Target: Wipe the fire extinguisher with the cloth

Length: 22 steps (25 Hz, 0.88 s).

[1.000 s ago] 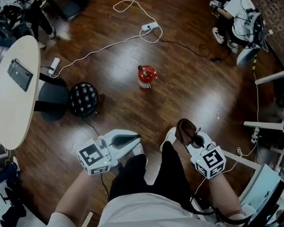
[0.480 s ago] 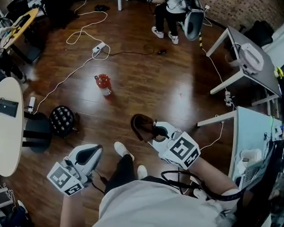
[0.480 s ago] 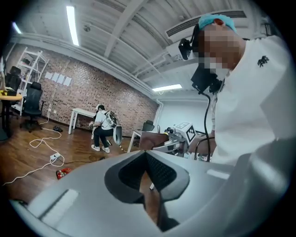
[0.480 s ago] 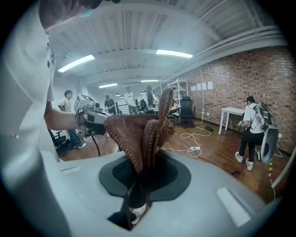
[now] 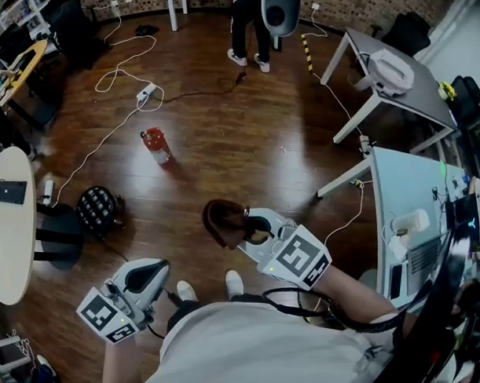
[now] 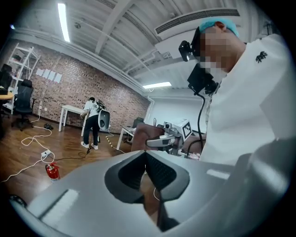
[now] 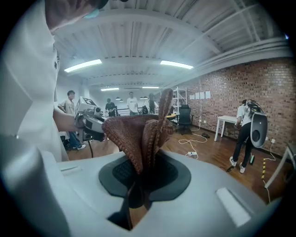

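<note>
the brown knitted cloth [image 7: 138, 132] is pinched between the jaws of the right gripper [image 7: 143, 178], clamped low in a bunched fold so that most of it stands free above the pads. it is judged to be held this way so that a loose working face is left for wiping. in the head view this gripper is carried in front of the body, with the cloth foremost.

the left gripper [image 6: 147, 173] is held low at the person's left side. its jaws are pressed together at the tips and nothing is seen between them. it is probably kept out of the way until the cylinder has to be steadied.

the red fire extinguisher [image 5: 154, 144] is seen on the wooden floor [image 5: 249, 156], well apart from both grippers and near a white power strip [image 5: 146, 92] and its cable. whether it stands upright or leans cannot be settled at this size. it is not touched by anything, so wiping is judged not yet begun, and an approach is still required.

against the frame half a second earlier, the extinguisher is found slightly further left in the head view. the standing person [image 5: 250, 22] at the far side and the grey desk [image 5: 401, 82] are shifted with it, so the head has been turned. the cloth is still gripped as before, and the left gripper is almost unmoved.
</note>
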Motion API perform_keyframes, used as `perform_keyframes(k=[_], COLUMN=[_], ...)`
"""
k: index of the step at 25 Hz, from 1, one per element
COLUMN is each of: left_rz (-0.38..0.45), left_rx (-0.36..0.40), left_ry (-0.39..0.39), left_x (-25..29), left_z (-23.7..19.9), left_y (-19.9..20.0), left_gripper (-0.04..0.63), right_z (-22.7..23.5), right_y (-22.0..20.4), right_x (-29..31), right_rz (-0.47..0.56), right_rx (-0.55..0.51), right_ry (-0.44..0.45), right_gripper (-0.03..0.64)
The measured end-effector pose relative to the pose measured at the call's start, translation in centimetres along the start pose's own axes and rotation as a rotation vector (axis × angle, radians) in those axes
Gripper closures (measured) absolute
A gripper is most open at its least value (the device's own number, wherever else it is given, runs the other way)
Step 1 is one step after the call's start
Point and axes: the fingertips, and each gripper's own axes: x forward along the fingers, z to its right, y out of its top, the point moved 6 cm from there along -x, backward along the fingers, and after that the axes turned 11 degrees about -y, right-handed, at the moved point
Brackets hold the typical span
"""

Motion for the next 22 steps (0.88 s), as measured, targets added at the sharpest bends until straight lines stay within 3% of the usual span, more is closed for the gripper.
perform_keyframes(k=[8, 22], left_rz=[-0.025, 0.026], left_rx=[0.062, 0.044], left_ry=[-0.061, -0.053], left_x=[-1.7, -13.7], left_z=[-0.8, -6.2], left_y=[1.4, 1.1], left_gripper=[0.594, 0.595], right_z=[-2.2, -9.2], right_y=[3.0, 8.8], right_x=[1.5, 11.6], right_rz=[0.020, -0.003], right_rx=[-0.025, -0.067], right_ry=[-0.035, -0.018], right_gripper=[0.560, 0.560])
